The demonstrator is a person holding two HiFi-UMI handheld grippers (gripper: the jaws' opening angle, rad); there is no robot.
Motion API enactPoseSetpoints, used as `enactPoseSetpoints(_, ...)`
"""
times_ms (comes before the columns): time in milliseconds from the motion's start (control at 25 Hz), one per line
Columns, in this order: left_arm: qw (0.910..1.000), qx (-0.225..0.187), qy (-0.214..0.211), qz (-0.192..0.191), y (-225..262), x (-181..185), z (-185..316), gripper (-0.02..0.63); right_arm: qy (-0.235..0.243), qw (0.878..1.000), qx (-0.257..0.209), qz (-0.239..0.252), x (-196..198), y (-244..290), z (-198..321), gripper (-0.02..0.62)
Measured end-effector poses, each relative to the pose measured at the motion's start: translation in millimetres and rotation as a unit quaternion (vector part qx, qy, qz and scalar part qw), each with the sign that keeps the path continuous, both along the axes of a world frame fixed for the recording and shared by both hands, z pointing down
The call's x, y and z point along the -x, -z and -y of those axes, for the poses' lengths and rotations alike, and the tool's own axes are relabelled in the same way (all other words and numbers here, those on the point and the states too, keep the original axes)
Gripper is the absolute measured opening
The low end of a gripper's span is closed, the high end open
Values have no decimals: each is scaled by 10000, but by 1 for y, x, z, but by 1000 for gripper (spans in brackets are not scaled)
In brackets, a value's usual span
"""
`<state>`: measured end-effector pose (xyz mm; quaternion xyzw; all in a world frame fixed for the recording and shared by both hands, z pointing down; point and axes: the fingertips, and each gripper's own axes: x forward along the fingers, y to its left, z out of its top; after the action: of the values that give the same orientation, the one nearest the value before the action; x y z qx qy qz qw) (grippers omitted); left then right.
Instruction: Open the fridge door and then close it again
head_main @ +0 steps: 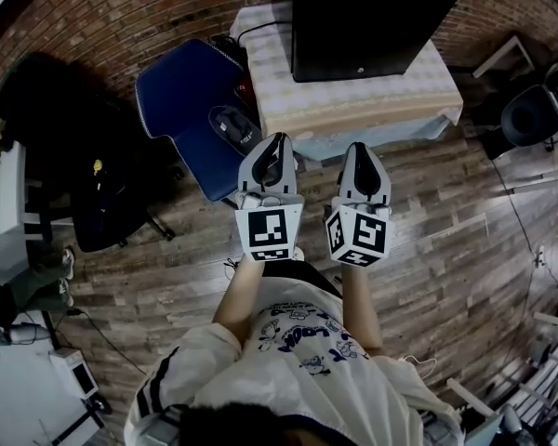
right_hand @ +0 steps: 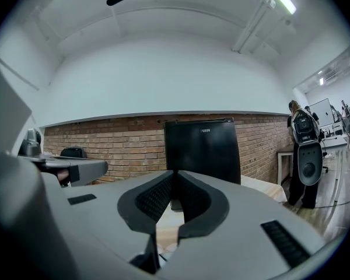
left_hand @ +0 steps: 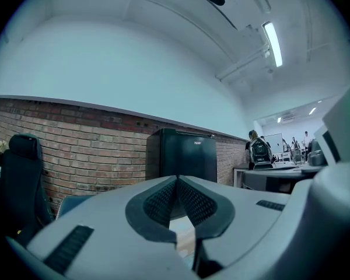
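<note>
opening the fridge (head_main: 367, 21), shut at 12 o'clock on the table (head_main: 353, 110), calls for stepping in and spreading the left gripper (head_main: 279, 139) or right gripper (head_main: 363, 147), both pressed together and empty, to catch its edge.

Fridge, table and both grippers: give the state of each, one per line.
Fridge: door shut, upright on the table.
Table: covered with a cloth, bearing the fridge.
Left gripper: shut, empty, apart from the fridge.
Right gripper: shut, empty, apart from the fridge.
</note>
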<state>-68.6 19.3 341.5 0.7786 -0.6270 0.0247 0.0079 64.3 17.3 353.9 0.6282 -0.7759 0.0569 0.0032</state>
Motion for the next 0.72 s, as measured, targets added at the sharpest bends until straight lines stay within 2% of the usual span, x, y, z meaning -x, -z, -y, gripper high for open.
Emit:
enactPoseSetpoints(440, 10000, -64, 10, -66, 2, 13, 70, 23, -45, 10000, -30, -82, 9, 2, 66, 40)
enactPoseSetpoints(720, 9994, 123, -167, -275, -8, 17, 124, 23, -115, 9998, 41, -126, 16, -2, 114, 40)
